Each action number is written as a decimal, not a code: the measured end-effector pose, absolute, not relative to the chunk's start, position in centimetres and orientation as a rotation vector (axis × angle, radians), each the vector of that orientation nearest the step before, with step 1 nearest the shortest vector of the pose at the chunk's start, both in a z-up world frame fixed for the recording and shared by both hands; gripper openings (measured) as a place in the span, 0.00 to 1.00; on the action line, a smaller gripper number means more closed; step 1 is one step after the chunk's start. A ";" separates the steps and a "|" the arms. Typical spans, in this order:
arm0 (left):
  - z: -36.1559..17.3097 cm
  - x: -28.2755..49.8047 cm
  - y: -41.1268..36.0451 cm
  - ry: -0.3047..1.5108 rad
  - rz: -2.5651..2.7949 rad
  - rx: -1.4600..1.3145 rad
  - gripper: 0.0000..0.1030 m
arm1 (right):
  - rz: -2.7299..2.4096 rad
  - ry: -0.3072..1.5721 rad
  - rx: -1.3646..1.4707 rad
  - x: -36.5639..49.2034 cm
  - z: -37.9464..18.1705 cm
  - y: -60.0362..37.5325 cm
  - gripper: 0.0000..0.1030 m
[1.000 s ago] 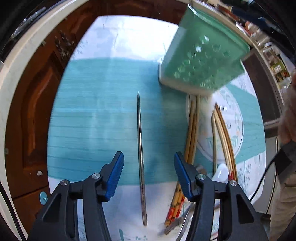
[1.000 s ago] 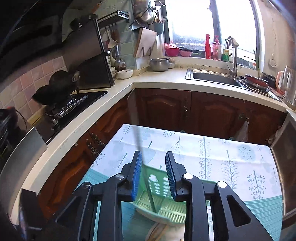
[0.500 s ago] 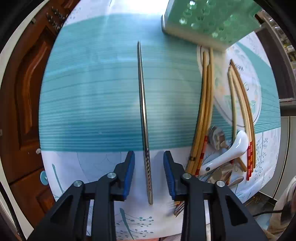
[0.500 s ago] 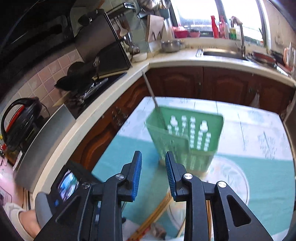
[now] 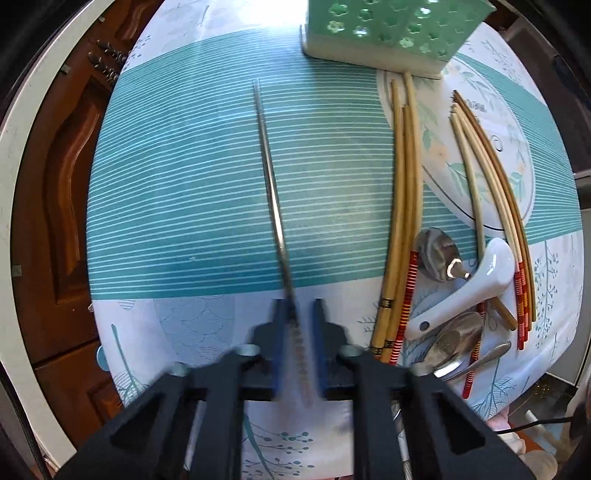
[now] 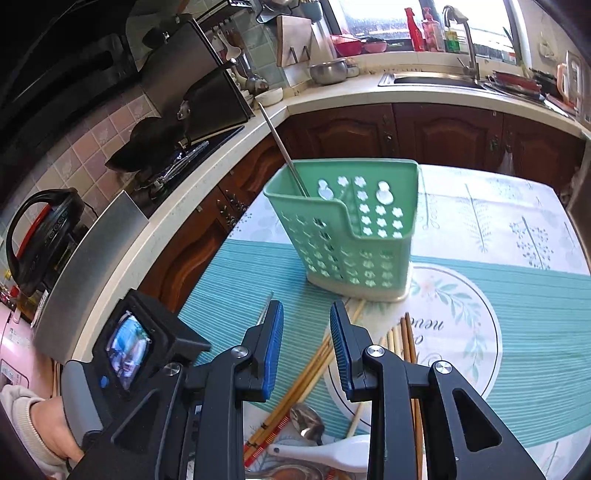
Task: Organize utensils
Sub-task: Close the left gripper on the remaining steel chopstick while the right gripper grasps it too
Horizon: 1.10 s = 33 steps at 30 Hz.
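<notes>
Since a second ago the left gripper (image 5: 298,334) has dropped toward the table and drawn its blue pads in from wide apart to either side of the metal chopstick (image 5: 271,192); its jaws have closed on the chopstick's ridged near end, though blur there makes the contact itself hard to read. From the jaws the chopstick runs away across the teal striped tablecloth (image 5: 177,192), lying where it lay before. Right of it are bamboo chopsticks (image 5: 400,206), some with red-banded ends, then a metal spoon (image 5: 437,254), a white ceramic spoon (image 5: 476,284) and more metal spoons heaped near the table's edge. At the far end stands the green perforated holder (image 5: 388,33).

Over the same second the right gripper (image 6: 306,350) has swung from facing the counter to looking down over the table. Its jaws are partly open with nothing between them, the gap unchanged. Beyond them the holder (image 6: 354,236) stands upright with one metal chopstick (image 6: 282,147) leaning out of its left corner. A person's hand (image 6: 55,424) carries the left tool at lower left. On the round placemat (image 6: 476,332) curved writing appears upside down and is too small to read surely.
</notes>
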<state>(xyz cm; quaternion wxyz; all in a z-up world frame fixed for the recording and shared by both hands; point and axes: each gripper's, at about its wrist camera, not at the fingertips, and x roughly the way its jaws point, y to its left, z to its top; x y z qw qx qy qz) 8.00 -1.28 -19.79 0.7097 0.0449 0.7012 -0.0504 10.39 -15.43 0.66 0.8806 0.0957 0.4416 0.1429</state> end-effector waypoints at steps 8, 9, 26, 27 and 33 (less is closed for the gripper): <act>-19.3 6.5 -1.2 1.481 -0.114 0.026 0.03 | 0.344 0.991 0.220 9.4 -1.9 -15.2 0.26; -19.2 6.3 -1.0 1.471 -0.113 0.012 0.03 | 0.356 0.999 0.226 9.3 -2.1 -15.1 0.26; -16.0 3.7 1.7 1.364 -0.173 -0.089 0.03 | 0.538 1.308 0.534 12.9 -9.5 -11.5 0.32; -16.0 4.1 1.7 1.362 -0.178 -0.091 0.03 | 0.543 1.337 0.557 13.2 -10.5 -11.0 0.32; -15.6 4.2 1.6 1.358 -0.206 -0.111 0.03 | 0.541 1.429 0.637 14.6 -14.0 -8.3 0.32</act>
